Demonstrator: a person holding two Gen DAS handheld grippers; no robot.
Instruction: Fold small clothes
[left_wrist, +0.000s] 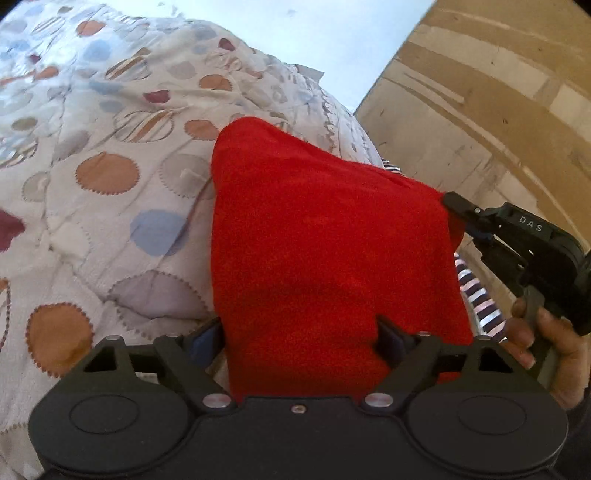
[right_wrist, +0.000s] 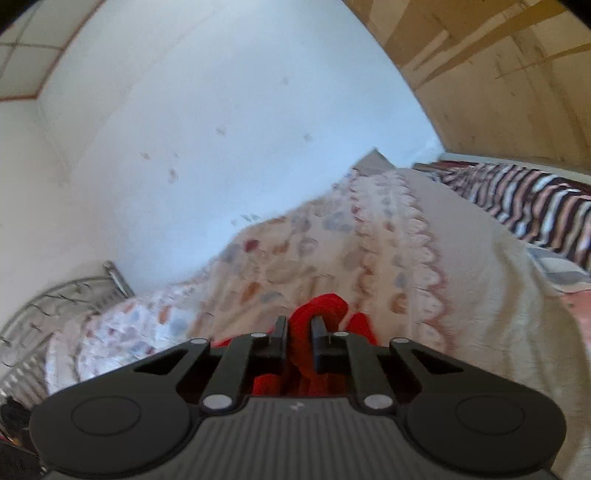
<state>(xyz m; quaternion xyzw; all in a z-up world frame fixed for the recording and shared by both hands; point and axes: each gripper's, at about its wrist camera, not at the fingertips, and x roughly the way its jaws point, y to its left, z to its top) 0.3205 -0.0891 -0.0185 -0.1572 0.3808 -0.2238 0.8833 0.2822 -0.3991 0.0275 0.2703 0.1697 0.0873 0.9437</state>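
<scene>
Left wrist view: right gripper (left_wrist: 448, 201) pinches red cloth (left_wrist: 325, 251); left gripper (left_wrist: 301, 334) gapes around it; folding barely begun.

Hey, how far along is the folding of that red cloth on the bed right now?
Early stage. Done: the right gripper is shut on a bunched corner of the red cloth, lifting it off the spotted bedspread. In hand: the left gripper is open around the cloth's near edge, not yet clamped. Left: grip that side, fold the cloth and lay it flat; no fold shows yet.
</scene>
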